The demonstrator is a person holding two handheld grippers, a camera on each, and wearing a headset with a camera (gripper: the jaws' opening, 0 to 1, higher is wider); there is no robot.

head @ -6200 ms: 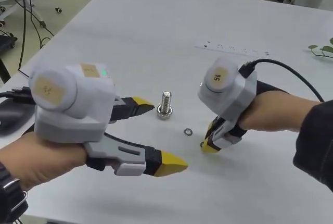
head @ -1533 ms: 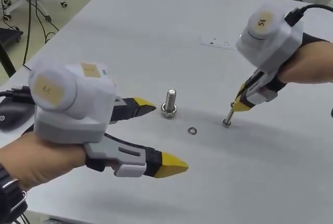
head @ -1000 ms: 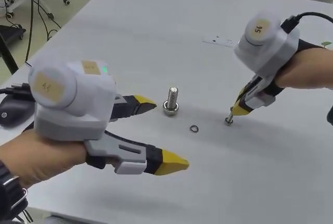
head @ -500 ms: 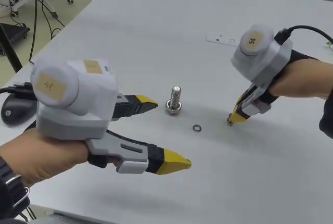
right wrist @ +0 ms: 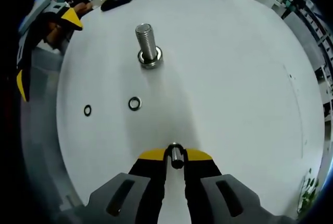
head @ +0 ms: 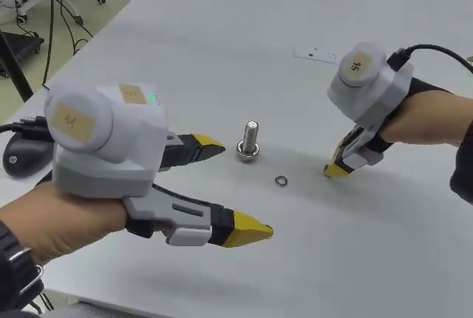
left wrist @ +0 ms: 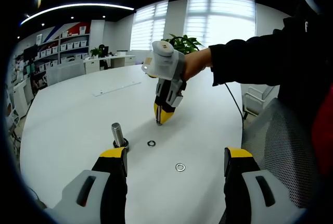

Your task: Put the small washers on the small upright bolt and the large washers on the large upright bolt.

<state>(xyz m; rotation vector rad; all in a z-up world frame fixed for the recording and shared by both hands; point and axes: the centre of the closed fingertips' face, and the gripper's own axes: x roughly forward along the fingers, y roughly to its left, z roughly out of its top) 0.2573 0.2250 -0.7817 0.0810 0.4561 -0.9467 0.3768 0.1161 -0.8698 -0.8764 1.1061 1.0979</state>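
Note:
The large bolt point(head: 250, 140) stands upright mid-table with a washer point(right wrist: 150, 60) round its base. My right gripper point(head: 338, 171) points down at the table to its right, shut on a small washer. The small bolt's top point(right wrist: 177, 157) shows between the jaw tips of this gripper point(right wrist: 176, 155). Two small washers point(right wrist: 135, 103) point(right wrist: 87, 110) lie loose on the table; one point(head: 281, 180) sits between the two bolts. My left gripper point(head: 233, 186) hovers open and holds nothing, near the front edge. Between its jaws lies the nearer washer point(left wrist: 180, 167).
The white table point(head: 222, 52) is bare toward the back, with a small printed label point(head: 316, 55) on it. A black mouse point(head: 15, 159) lies at the left edge. Cables and chair wheels are on the floor beyond.
My right gripper has come down from above the small bolt until its tips sit over the bolt's top near the table. The left gripper has stayed put.

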